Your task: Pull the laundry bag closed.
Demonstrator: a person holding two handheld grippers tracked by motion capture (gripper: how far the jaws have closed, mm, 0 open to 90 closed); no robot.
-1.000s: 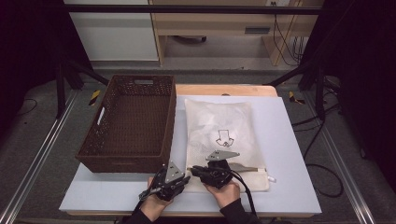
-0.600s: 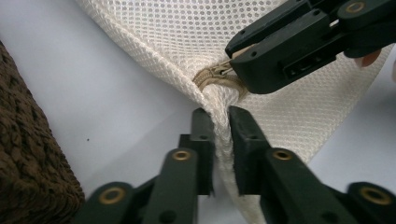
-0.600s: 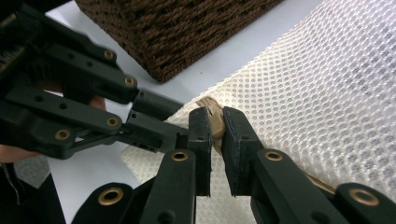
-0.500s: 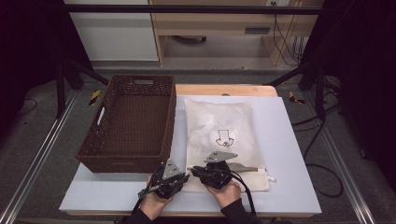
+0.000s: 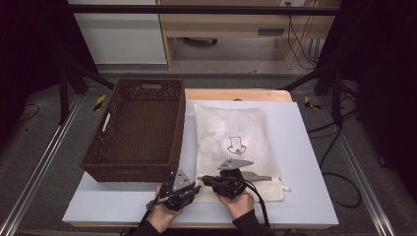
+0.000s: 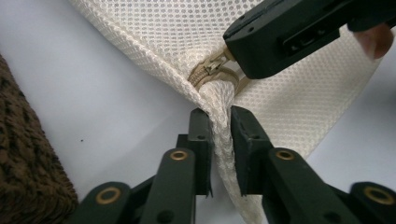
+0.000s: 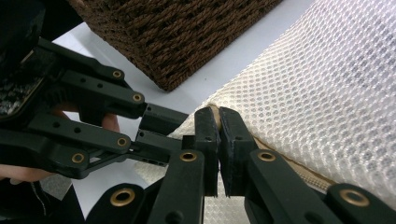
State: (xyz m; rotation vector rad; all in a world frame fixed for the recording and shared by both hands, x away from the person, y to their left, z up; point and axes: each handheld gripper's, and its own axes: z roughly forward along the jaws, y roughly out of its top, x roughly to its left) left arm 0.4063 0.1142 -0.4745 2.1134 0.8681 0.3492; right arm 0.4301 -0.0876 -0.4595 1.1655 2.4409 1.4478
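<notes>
High view: both tongs [image 5: 199,186] unmoved on mesh bag [image 5: 231,132].

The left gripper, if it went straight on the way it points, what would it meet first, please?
Probably the right gripper: the left gripper, clamped on the mesh bag's corner, points at the zipper pull it grips.

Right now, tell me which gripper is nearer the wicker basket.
Left. The left gripper sits just below the basket front wall, clamping the mesh bag corner; the right gripper is farther right, over the bag.

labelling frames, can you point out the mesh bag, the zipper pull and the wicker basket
mesh bag [image 5: 231,129]: high view, bare upper panel.
zipper pull [image 6: 208,71]: left gripper view, metal slider at corner.
wicker basket [image 5: 140,130]: high view, inside floor.
</notes>
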